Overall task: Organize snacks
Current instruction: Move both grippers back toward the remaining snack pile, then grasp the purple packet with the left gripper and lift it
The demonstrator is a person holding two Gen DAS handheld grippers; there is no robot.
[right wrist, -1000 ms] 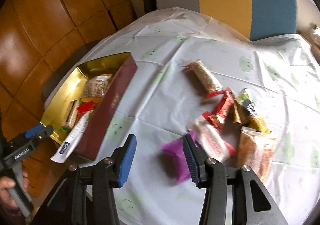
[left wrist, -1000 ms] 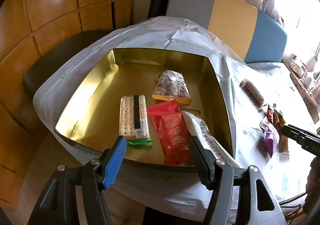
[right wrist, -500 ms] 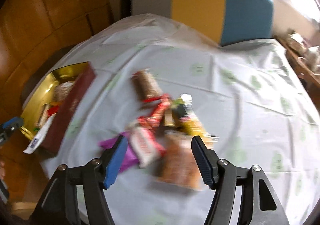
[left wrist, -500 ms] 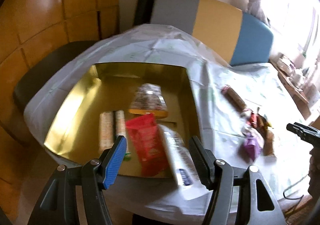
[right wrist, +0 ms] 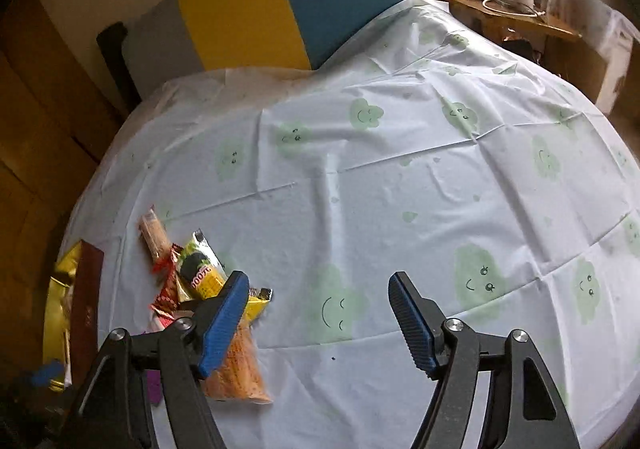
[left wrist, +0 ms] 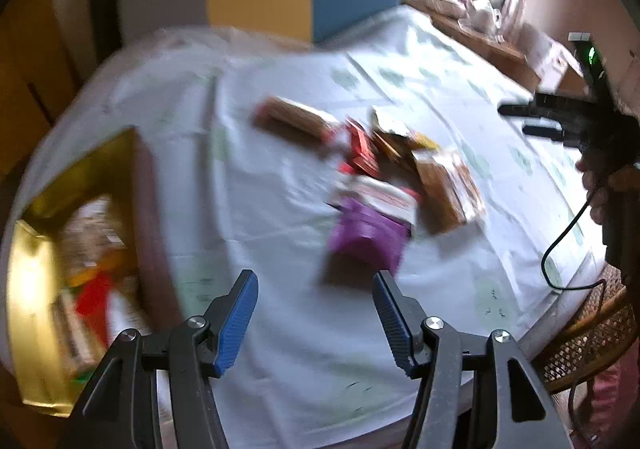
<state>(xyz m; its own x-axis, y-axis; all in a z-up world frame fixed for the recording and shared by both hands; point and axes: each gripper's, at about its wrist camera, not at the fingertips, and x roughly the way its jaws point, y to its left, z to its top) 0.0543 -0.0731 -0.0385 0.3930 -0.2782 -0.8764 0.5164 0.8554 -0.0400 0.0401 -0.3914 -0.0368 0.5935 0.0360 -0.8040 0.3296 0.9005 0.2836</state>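
Left gripper [left wrist: 315, 315] jaws wide apart, empty, above desk [left wrist: 256, 209]; purple packet [left wrist: 366, 235] just ahead, snack pile [left wrist: 400, 169] behind. Right gripper [right wrist: 318, 319] jaws wide, empty. Yellow packet [right wrist: 200, 269] lies diagonal. Tin [left wrist: 36, 249] at left.

White tablecloth [right wrist: 400, 189] with green smiling clouds; purple packet [left wrist: 366, 235]; gold tin [left wrist: 28, 289].

My left wrist view looks along fingers, angled down at snack pile [left wrist: 392, 177] near table's edge, blurred. My right wrist view faces across tablecloth [right wrist: 400, 177]; both share pile [right wrist: 200, 281].
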